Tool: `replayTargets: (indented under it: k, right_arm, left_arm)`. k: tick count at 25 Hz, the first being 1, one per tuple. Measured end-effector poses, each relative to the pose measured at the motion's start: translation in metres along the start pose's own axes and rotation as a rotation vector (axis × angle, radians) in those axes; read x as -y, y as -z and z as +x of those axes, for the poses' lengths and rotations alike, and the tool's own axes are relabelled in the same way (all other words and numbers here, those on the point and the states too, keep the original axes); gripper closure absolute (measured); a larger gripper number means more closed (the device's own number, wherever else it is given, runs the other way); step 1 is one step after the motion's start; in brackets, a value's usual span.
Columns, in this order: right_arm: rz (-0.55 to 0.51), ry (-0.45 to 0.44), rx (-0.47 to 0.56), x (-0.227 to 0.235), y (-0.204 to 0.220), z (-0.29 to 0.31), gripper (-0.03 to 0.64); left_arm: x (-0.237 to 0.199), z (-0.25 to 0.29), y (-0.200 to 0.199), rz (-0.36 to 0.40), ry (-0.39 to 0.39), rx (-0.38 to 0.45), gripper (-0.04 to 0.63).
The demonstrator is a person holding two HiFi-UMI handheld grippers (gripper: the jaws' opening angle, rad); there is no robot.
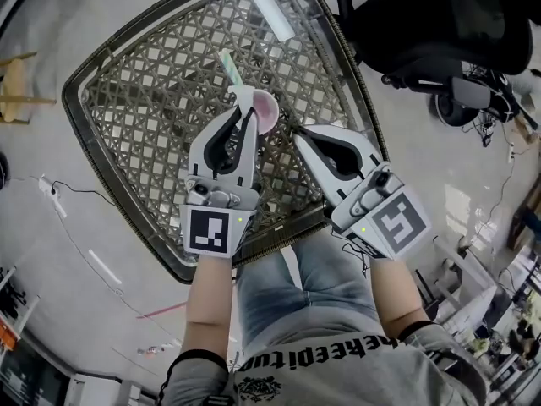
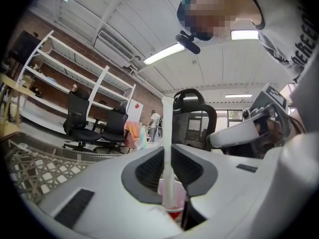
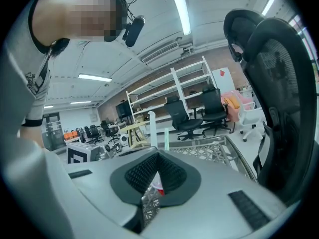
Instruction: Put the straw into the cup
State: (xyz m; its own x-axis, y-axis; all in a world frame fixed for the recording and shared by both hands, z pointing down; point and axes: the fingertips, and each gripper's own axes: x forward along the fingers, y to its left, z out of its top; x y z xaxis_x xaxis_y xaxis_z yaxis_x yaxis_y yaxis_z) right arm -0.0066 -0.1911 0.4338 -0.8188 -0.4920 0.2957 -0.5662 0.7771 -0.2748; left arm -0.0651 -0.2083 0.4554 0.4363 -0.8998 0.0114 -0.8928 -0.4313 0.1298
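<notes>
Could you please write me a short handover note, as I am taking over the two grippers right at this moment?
Left gripper: shut on the straw, which it holds roughly upright at the cup.
Right gripper: shut, with nothing between its jaws, beside the cup and apart from it.
Cup: pink, mouth up, on the wicker table.
Done: the straw is picked up and its lower end is at the cup's mouth. I cannot tell how far in it is.
Left: probably lower the straw fully into the cup, open the left jaws and draw back.
</notes>
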Motion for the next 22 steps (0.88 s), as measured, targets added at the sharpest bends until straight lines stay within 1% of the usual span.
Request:
replayTargets:
  k: [11,14,19,22]
  right_arm:
    - [0.006,-0.005,-0.025,0.001,0.010,0.001,0.606]
    - [0.004,0.000,-0.014,0.002,0.009,0.001,0.606]
    - [0.007,-0.007,-0.048,0.001,0.014,-0.003,0.606]
    - [0.005,0.001,-0.028,0.003,0.011,-0.003,0.606]
  left_arm:
    - [-0.002,0.000,0.020,-0.003,-0.017,-0.035,0.505]
    - [-0.003,-0.001,0.023,-0.003,-0.026,-0.040,0.503]
    - [-0.003,0.000,0.025,-0.002,-0.028,-0.049,0.492]
    - [-0.002,0.000,0.025,-0.001,-0.031,-0.046,0.491]
